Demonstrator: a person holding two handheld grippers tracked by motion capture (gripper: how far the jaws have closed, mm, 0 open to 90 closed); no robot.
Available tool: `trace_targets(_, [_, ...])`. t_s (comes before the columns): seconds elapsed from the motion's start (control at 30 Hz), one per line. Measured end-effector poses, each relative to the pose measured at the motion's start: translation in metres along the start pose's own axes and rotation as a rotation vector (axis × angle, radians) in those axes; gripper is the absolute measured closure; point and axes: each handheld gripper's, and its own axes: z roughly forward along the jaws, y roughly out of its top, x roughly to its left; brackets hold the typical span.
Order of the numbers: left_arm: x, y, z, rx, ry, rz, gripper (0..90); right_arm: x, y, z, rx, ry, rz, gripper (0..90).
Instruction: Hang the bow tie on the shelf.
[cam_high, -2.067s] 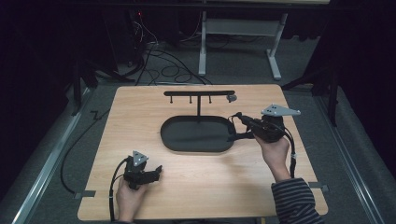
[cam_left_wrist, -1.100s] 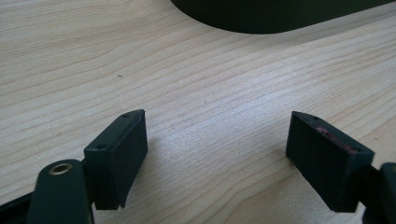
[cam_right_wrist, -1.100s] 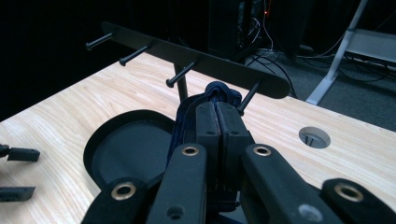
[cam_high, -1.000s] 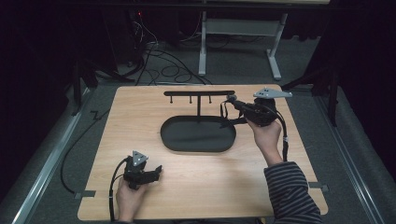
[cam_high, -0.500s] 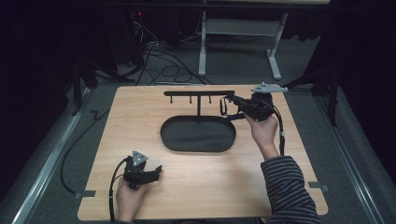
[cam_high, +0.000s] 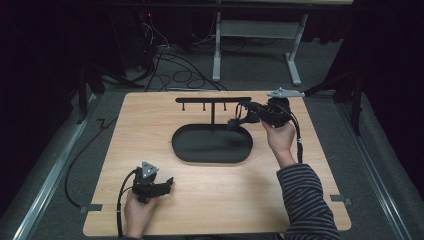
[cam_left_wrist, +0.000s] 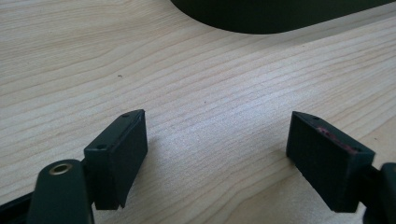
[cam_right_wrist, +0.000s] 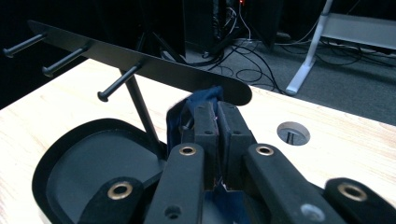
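The right tongs (cam_right_wrist: 217, 122) are clamping a dark blue cloth loop (cam_right_wrist: 180, 114) standing upright beneath the rack's crossbar (cam_right_wrist: 140, 63), while the left tongs (cam_left_wrist: 219, 163) are resting wide on the bench (cam_left_wrist: 210, 93).

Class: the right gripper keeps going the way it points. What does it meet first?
Probably the rack's crossbar, just beyond the dark blue band clamped in the right gripper; depth is uncertain.

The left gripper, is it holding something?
No, the left gripper is open, with bare wooden table between its jaws.
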Motion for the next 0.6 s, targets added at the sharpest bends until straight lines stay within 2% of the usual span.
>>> trace_targets(0.2, [0.000,0.000,0.000,-0.001,-0.003,-0.002,21.0,0.000,-0.001,0.000,0.009,-0.004,0.000,88.4])
trace_targets(0.6, [0.000,0.000,0.000,-0.001,-0.002,-0.001,21.0,0.004,0.001,-0.011,-0.007,0.011,-0.009,78.0])
